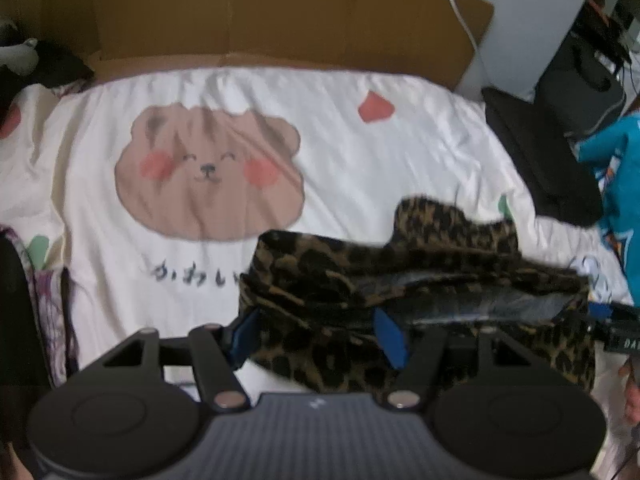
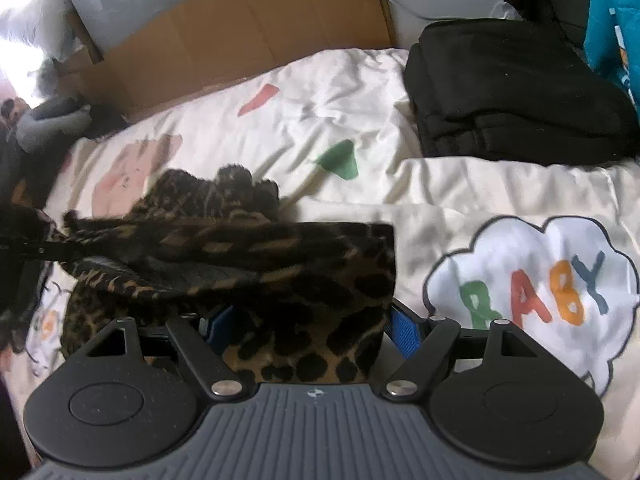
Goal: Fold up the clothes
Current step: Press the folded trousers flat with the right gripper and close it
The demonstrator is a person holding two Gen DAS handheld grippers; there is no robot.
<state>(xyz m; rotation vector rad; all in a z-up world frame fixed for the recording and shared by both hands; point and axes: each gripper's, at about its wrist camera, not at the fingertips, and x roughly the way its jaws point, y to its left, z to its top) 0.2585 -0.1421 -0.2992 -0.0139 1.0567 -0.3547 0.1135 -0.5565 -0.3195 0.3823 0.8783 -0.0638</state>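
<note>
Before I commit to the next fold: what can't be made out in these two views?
- Left gripper grip: leopard-print garment drapes over the fingertips, left wrist view.
- Right gripper grip: same cloth covers the gap, right wrist view.
- Garment type and edges: bunched, motion-blurred, both views.
- Teal item: cut off by the right edge.
- Black folded stack: too dark to count layers.

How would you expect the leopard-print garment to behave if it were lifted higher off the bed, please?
The leopard-print garment will probably sag and flop: it already droops in soft folds between the left gripper and the right gripper. It looks light, since its edge bunches freely. Its dark lining seems smooth, so it may slip from jaws standing this wide.
</note>
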